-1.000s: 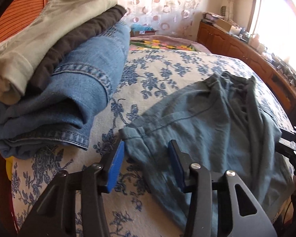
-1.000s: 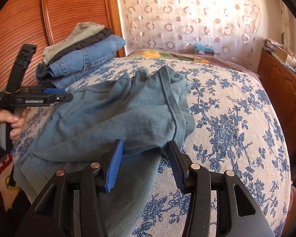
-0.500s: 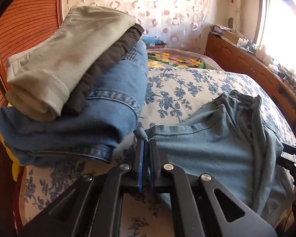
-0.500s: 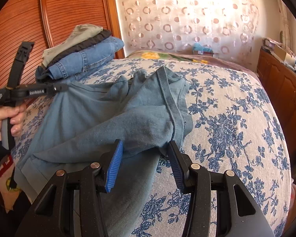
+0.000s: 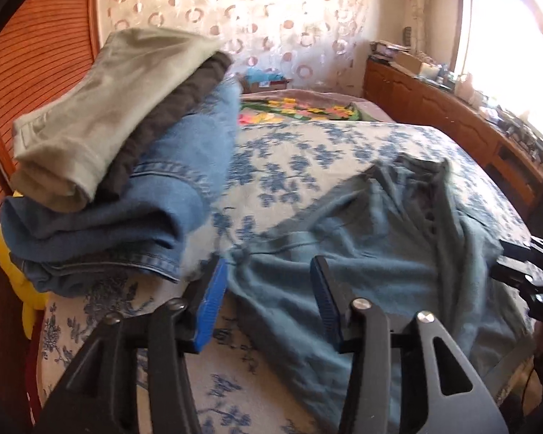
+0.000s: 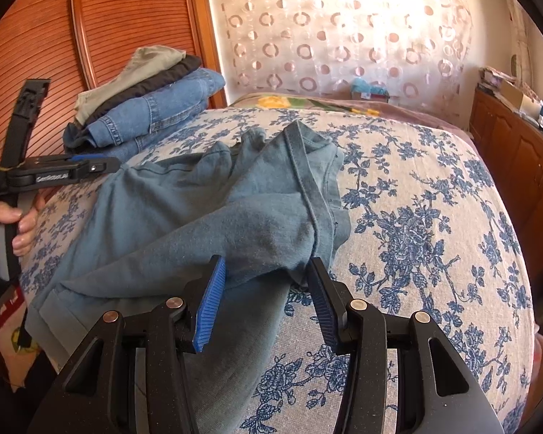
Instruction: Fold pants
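- Two hand-held grippers are pointing down at one bed (image 6: 434, 217), covered in a blue-flowered spread.
- Pants (image 6: 184, 224) — teal, rumpled — are lying across the bed's middle, partly doubled over, one cuff hanging near the bed's edge.
- Left hand-held gripper (image 5: 268, 289) is standing released; its jaws have just been opening, and a bunched corner of the pants is sitting just beyond the blue pad, with cloth under the gap and neither pad pressing it.
- A hand (image 6: 3, 224) is gripping that tool's handle in the right view.
- Right hand-held gripper (image 6: 264, 289) is hovering released too, jaws apart over a fold of the pants — pads not pinching the cloth.
- Stack (image 5: 101, 152) of folded clothes is resting at the bed's far left, beside a wooden headboard (image 6: 126, 18): khaki on top, dark below, denim lowest.
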Tool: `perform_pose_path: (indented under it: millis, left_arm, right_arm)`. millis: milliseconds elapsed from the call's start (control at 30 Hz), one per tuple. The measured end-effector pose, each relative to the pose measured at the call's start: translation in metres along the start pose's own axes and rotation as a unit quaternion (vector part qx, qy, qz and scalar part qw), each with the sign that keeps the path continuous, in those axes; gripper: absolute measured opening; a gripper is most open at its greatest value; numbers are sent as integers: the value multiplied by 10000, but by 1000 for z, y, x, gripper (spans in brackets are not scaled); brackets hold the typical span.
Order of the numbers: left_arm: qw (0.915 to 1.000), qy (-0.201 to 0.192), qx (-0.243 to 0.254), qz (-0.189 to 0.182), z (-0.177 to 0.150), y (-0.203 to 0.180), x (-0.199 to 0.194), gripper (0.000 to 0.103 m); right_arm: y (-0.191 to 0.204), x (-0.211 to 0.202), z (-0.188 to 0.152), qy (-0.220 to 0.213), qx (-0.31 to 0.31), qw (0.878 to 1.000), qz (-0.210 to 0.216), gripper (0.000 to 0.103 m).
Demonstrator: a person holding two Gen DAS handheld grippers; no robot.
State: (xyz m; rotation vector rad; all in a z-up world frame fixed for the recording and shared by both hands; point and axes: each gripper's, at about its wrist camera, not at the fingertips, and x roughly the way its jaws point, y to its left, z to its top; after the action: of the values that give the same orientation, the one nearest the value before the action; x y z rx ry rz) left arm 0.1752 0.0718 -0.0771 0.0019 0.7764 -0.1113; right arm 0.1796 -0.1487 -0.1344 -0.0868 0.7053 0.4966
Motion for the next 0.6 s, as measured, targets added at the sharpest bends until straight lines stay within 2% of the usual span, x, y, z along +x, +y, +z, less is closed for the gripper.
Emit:
perform_pose_path:
  millis: [67, 100, 300, 467, 567, 600]
  left_arm:
    - [9998, -99, 48, -158, -1, -9, -5, 69]
    - [9996, -119, 106, -251, -2, -15, -7, 70]
    - [9968, -115, 538, -579, 0, -59, -11, 70]
    - [9907, -46, 904, -1014, 6, -102, -12, 70]
    - [9870, -3, 1124, -1150, 8, -125, -13, 70]
    - [9855, 21, 1208, -1193, 9, -134, -12, 66]
  right_arm:
    - [-1, -5, 1, -41, -15, 9998, -216, 47]
    - [-1, -7, 1, -47, -44, 9996, -289, 47]
    - [-23, -24, -7, -35, -104, 9977, -662, 48]
    - [-49, -38, -16, 19, 88, 9960, -885, 48]
    - [-56, -44, -23, 38, 161, 9952, -961, 48]
    - [-58, -46, -25, 37, 182, 9951, -967, 48]
